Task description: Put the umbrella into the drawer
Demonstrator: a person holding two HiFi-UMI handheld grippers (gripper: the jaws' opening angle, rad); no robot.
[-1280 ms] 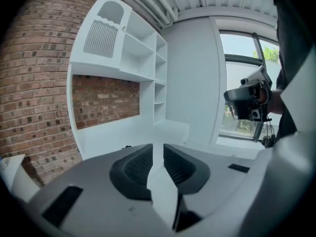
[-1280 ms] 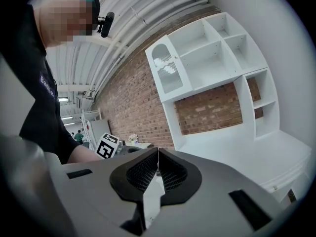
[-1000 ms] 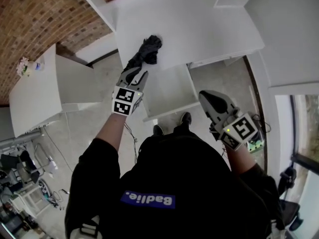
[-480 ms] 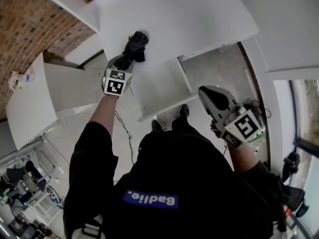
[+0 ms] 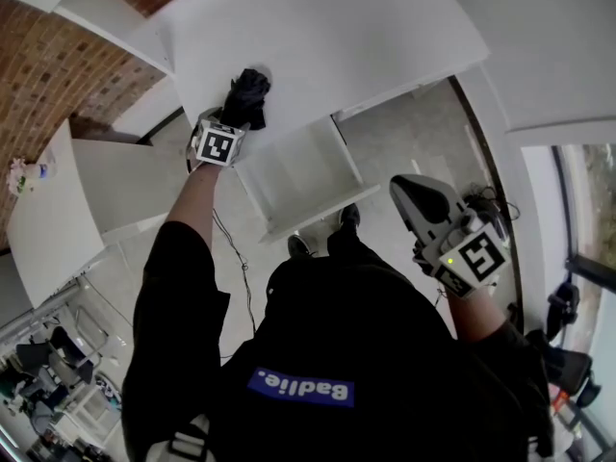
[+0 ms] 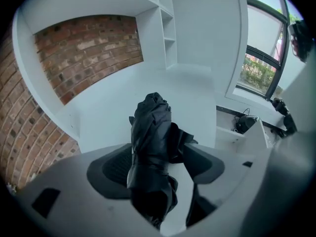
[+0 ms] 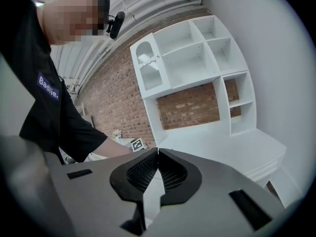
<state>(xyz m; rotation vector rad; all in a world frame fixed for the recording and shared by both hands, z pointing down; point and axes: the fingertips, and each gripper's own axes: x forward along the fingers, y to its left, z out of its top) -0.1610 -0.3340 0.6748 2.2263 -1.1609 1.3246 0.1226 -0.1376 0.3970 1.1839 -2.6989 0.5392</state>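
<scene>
A folded black umbrella [image 5: 248, 92] lies on the white desk top [image 5: 327, 37] near its front edge. My left gripper [image 5: 232, 120] points down at the umbrella, and its jaws are opening. In the left gripper view the umbrella [image 6: 150, 142] lies between the two pads of the left gripper [image 6: 159, 168]. A strip of white desk shows between the umbrella and the right pad [image 6: 205, 163]. The drawer [image 5: 298, 173] stands pulled out below the desk, white inside. My right gripper [image 5: 412, 192] hangs to the right of the drawer, jaws together, nothing in it; in its own view the right gripper [image 7: 157, 156] faces the desk.
A white side cabinet [image 5: 106, 176] stands left of the desk, with flowers [image 5: 23, 173] on a low white top. A cable [image 5: 227, 250] trails on the floor. My shoes [image 5: 322, 239] stand in front of the drawer. White shelves [image 7: 187, 58] rise over the desk.
My left gripper has gone forward and down over the umbrella, and its jaws have spread around it. My right gripper has shifted only slightly.
</scene>
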